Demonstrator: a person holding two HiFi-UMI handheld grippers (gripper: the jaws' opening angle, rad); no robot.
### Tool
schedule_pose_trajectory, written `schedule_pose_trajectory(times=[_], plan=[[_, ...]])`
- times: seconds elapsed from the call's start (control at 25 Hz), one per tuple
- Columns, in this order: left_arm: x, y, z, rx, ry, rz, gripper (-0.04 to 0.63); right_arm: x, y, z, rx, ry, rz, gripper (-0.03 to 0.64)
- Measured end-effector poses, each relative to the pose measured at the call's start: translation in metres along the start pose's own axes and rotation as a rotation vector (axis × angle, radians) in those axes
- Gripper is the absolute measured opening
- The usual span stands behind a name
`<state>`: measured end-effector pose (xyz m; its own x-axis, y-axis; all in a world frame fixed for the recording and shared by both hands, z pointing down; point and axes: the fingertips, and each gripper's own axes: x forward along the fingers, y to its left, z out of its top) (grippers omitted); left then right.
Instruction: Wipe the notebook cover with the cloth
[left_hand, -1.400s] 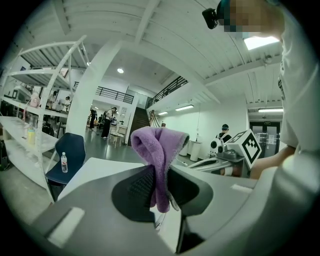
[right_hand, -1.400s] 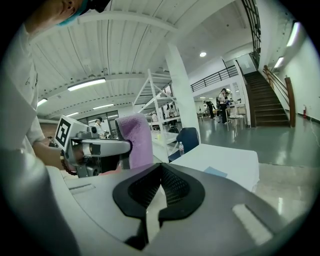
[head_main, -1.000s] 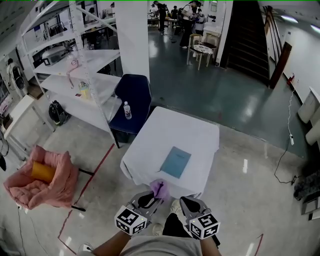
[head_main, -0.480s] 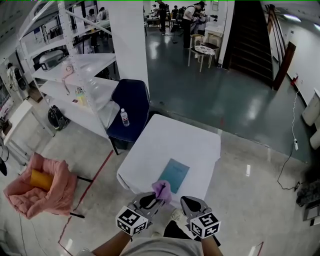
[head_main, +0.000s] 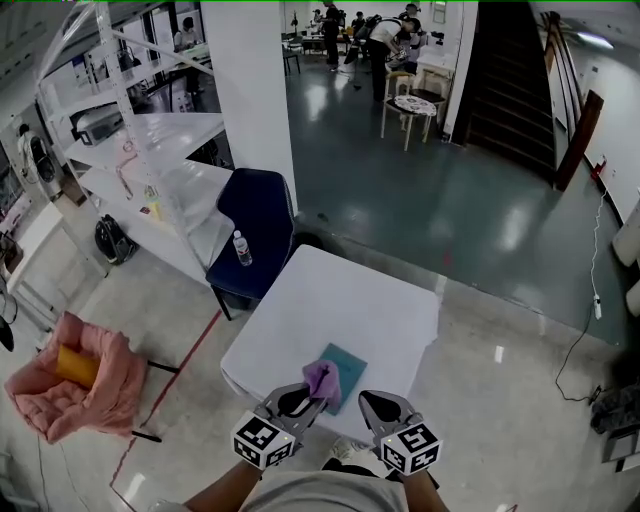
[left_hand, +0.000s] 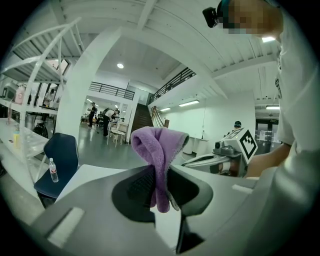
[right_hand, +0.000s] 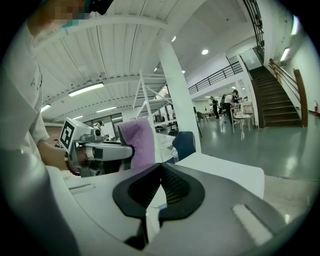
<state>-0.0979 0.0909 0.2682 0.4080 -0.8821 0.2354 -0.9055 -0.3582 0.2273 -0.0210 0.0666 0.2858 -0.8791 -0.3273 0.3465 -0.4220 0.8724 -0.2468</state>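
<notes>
A teal notebook (head_main: 347, 368) lies flat near the front edge of the white table (head_main: 340, 310). My left gripper (head_main: 308, 397) is shut on a purple cloth (head_main: 322, 379), which hangs just over the notebook's near left corner. In the left gripper view the cloth (left_hand: 159, 155) stands folded up between the jaws. My right gripper (head_main: 375, 404) hovers beside the left one, at the table's front edge, shut with nothing in it. The right gripper view shows the cloth (right_hand: 136, 143) and the left gripper to its left.
A dark blue chair (head_main: 254, 230) with a water bottle (head_main: 240, 248) on its seat stands at the table's left. White shelving (head_main: 150, 170) lies further left, and a pink-covered seat (head_main: 75, 385) at the far left. People stand in the far background near a staircase (head_main: 520, 90).
The table and notebook have come nearer in the head view. The cloth, held before the table's front edge a second ago, now hangs over the notebook's near corner. Both grippers keep their grip states.
</notes>
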Motion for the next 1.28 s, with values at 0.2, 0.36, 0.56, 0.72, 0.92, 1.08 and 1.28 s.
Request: schedule_pose_trajectory(times=[0.2, 0.36, 0.56, 0.72, 0.92, 1.08, 1.28], plan=[[0.027, 0.001, 0.009, -0.020, -0.015, 0.015, 0.067, 0.003, -0.020, 0.005, -0.012, 0.024, 0.037, 0.015], [0.041, 0.001, 0.006, -0.011, -0.011, 0.026, 0.067, 0.004, -0.042, 0.004, -0.003, 0.021, 0.027, 0.015], [0.054, 0.006, -0.002, -0.003, 0.001, 0.030, 0.067, 0.004, -0.057, -0.009, 0.004, 0.011, 0.022, 0.015], [0.060, 0.002, 0.009, 0.024, -0.007, 0.022, 0.067, 0.000, -0.066, -0.003, 0.015, -0.008, 0.014, 0.015], [0.061, 0.003, 0.015, 0.054, 0.007, 0.014, 0.067, -0.005, -0.070, -0.002, 0.030, -0.018, -0.009, 0.015], [0.059, 0.009, 0.014, 0.065, 0.022, 0.011, 0.067, -0.007, -0.070, -0.009, 0.039, -0.006, -0.026, 0.015], [0.054, 0.015, 0.013, 0.091, 0.056, -0.007, 0.067, -0.011, -0.069, -0.016, 0.065, 0.001, -0.072, 0.015]])
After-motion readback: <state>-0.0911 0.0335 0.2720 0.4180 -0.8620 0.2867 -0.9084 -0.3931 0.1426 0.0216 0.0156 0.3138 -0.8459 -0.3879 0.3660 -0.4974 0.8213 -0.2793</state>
